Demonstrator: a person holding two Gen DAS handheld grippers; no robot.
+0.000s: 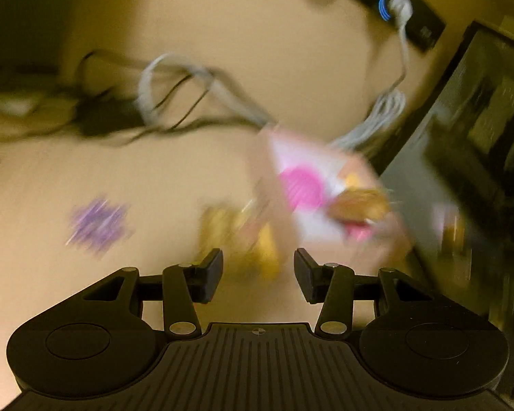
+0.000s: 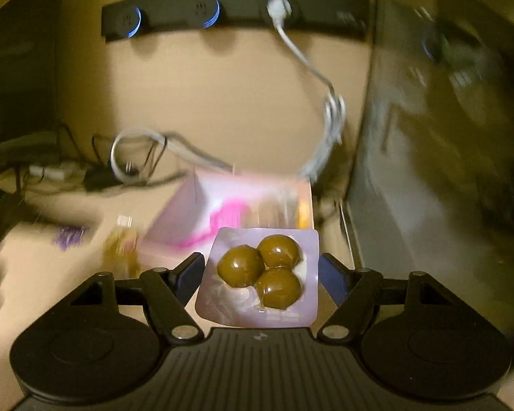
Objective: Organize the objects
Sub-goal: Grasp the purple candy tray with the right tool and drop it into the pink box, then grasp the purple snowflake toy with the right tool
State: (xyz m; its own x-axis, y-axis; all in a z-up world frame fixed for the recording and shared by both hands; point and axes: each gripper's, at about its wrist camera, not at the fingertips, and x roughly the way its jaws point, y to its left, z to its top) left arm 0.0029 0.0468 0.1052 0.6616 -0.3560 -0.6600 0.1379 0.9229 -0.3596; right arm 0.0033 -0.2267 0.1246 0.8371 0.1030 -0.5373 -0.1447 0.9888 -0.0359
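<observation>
My right gripper (image 2: pixel 260 277) is shut on a lilac packet with three brown balls (image 2: pixel 262 274) and holds it above the beige table, in front of a pink and white box (image 2: pixel 229 212). My left gripper (image 1: pixel 258 274) is open and empty. A blurred yellow wrapped item (image 1: pixel 243 236) lies just beyond its fingertips. The pink and white box (image 1: pixel 311 191) stands to the right of it, and a small purple item (image 1: pixel 97 224) lies to the left. The yellow item (image 2: pixel 121 246) and the purple item (image 2: pixel 70 236) also show at the left of the right wrist view.
A black socket strip (image 2: pixel 236 10) with a white plug and cable (image 2: pixel 311 72) runs along the back wall. Tangled black and grey cables (image 2: pixel 126 161) lie at the back left. A dark appliance (image 2: pixel 438 137) stands at the right. Both views are motion-blurred.
</observation>
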